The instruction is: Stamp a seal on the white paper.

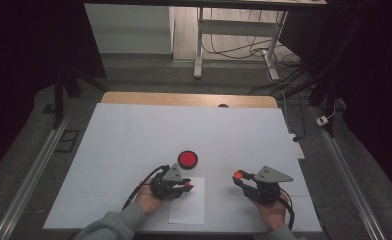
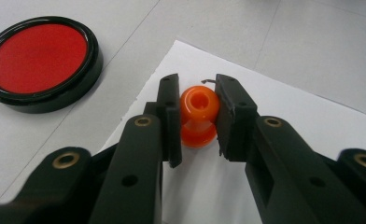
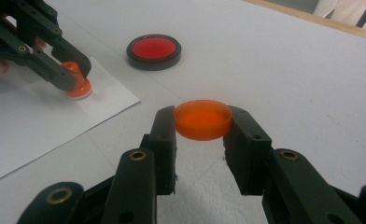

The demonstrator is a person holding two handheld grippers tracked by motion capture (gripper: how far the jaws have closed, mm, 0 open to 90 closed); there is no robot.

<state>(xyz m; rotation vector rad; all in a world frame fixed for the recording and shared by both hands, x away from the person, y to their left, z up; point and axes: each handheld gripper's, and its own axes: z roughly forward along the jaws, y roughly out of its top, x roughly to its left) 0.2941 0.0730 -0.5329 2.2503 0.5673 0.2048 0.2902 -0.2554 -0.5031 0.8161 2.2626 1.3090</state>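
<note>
While left gripper [image 2: 197, 116] pins stamp [image 2: 198, 116] on paper [image 2: 284, 126], ink pad [image 2: 38, 60] lies just beside.

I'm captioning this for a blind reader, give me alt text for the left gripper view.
The left gripper is shut on an orange stamp, held upright with its base on a white sheet of paper. A round black-rimmed red ink pad lies open on the table beyond, to the left.
</note>
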